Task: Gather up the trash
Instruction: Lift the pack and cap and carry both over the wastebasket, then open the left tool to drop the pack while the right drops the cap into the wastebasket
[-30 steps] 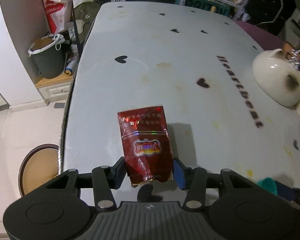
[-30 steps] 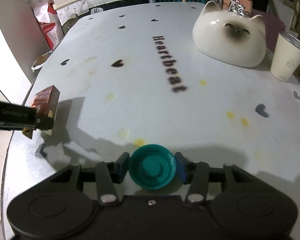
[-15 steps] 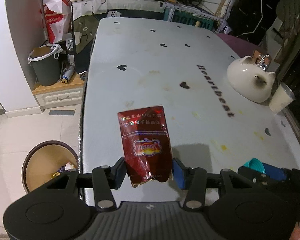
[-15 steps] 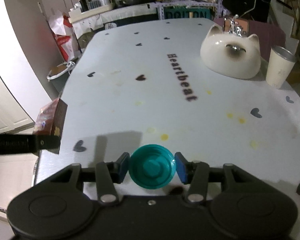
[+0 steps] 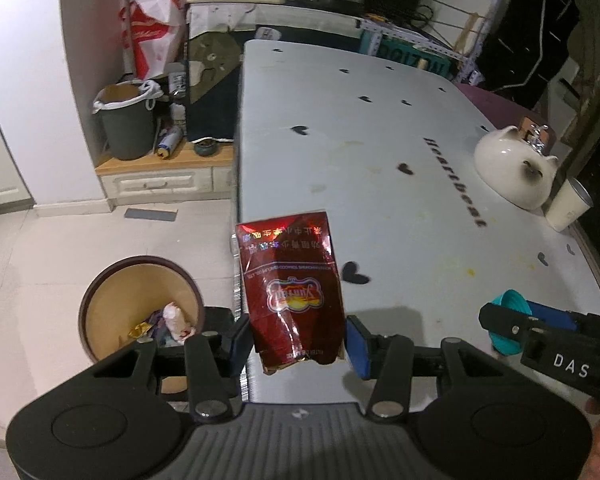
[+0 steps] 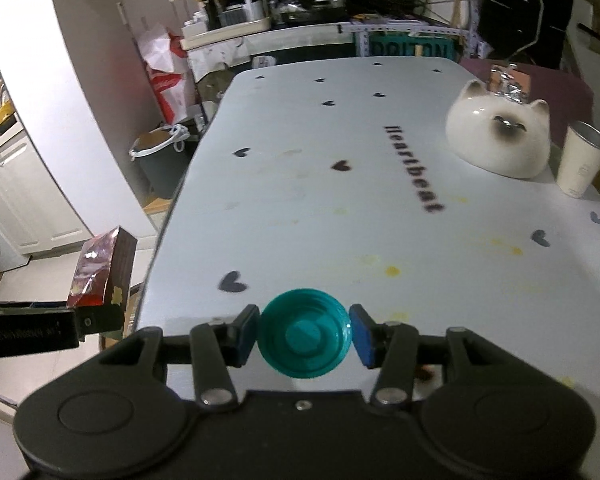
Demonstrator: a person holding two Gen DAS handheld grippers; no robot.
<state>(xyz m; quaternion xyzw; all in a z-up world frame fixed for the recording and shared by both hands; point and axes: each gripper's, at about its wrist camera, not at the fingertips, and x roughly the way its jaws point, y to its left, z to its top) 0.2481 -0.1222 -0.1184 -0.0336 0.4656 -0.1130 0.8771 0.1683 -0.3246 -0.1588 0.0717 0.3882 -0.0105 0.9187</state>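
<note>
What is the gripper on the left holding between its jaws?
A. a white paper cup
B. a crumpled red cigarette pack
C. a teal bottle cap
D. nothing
B: the left gripper has its jaws closed on the crumpled red cigarette pack, held up near the table's edge.

Left gripper (image 5: 298,340) clamps a red packet (image 5: 292,292); right gripper (image 6: 303,338) clamps a teal cap (image 6: 303,334), both raised, side by side.

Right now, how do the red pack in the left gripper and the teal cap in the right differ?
The red pack is a flat, crumpled, glossy box with printing; the teal cap is round, plain and rigid. The pack juts well past the left gripper; the cap sits within the right gripper. Both are clamped, lifted off the table.
</note>
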